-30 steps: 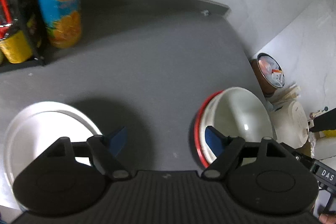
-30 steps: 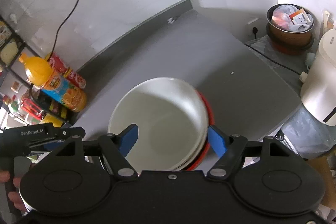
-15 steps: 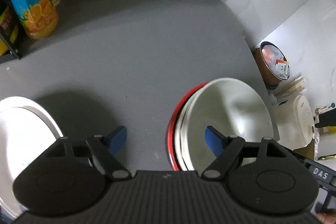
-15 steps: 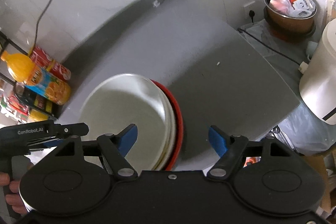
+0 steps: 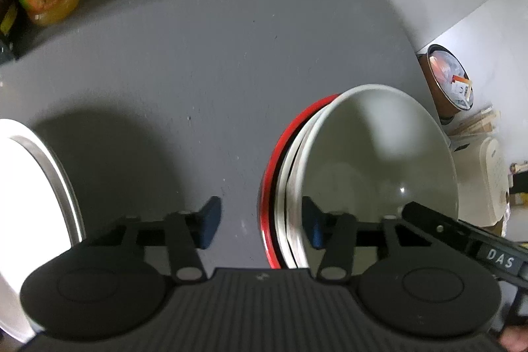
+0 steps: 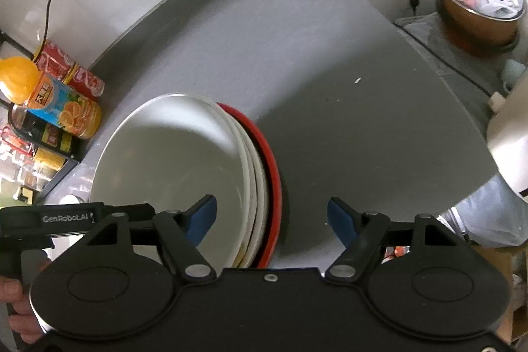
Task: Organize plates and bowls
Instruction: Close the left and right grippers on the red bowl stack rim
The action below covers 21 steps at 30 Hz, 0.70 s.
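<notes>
We are seeing a stack of white bowls (image 5: 379, 160) nested inside a red bowl (image 5: 280, 150), sitting upright on the grey table (image 5: 214, 55); a white plate (image 5: 29, 187) is lying flat at nine o'clock.

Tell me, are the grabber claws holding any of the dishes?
No. Both the left gripper and right gripper are open, each straddling the rim of the stacked white plates on a red plate.

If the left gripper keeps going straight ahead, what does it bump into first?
Probably the rim of the stacked plates: the left gripper has its open jaws either side of that edge. Depth is unclear.
</notes>
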Each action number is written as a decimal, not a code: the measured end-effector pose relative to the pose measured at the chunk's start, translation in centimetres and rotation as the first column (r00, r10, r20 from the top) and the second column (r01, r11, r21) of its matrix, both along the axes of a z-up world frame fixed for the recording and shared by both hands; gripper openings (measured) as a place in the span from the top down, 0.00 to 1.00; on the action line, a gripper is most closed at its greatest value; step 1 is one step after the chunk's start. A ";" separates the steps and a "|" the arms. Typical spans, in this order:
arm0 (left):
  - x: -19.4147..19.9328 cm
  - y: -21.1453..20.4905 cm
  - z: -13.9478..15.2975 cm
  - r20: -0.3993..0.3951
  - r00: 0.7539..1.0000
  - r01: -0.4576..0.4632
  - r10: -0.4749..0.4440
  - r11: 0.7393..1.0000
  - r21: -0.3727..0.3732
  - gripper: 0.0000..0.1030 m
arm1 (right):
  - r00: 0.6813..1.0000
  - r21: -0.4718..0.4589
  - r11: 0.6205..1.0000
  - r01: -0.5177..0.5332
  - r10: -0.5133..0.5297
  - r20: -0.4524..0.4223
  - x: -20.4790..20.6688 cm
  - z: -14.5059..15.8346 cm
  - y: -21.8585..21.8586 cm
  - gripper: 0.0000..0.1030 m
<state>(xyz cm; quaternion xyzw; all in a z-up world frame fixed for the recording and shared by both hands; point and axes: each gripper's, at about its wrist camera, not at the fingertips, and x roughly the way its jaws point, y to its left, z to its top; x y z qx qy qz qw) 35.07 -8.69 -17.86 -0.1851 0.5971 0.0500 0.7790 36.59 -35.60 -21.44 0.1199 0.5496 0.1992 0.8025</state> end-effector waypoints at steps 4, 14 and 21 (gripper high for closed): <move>0.0 0.1 -0.2 -0.003 1.000 -0.030 0.030 0.997 -0.069 0.77 | 0.999 0.039 0.999 -0.030 0.032 -0.042 0.6 -0.7 0.2 0.58; -0.4 -0.4 0.2 0.006 1.000 -0.017 0.017 0.999 -0.036 0.78 | 0.996 -0.030 0.996 -0.085 0.085 -0.007 0.9 -0.1 1.2 0.71; -2.0 2.0 1.3 0.028 0.997 -0.064 0.066 0.996 -0.055 0.78 | 0.991 -0.035 0.991 -0.129 0.131 0.034 0.5 1.4 3.0 0.71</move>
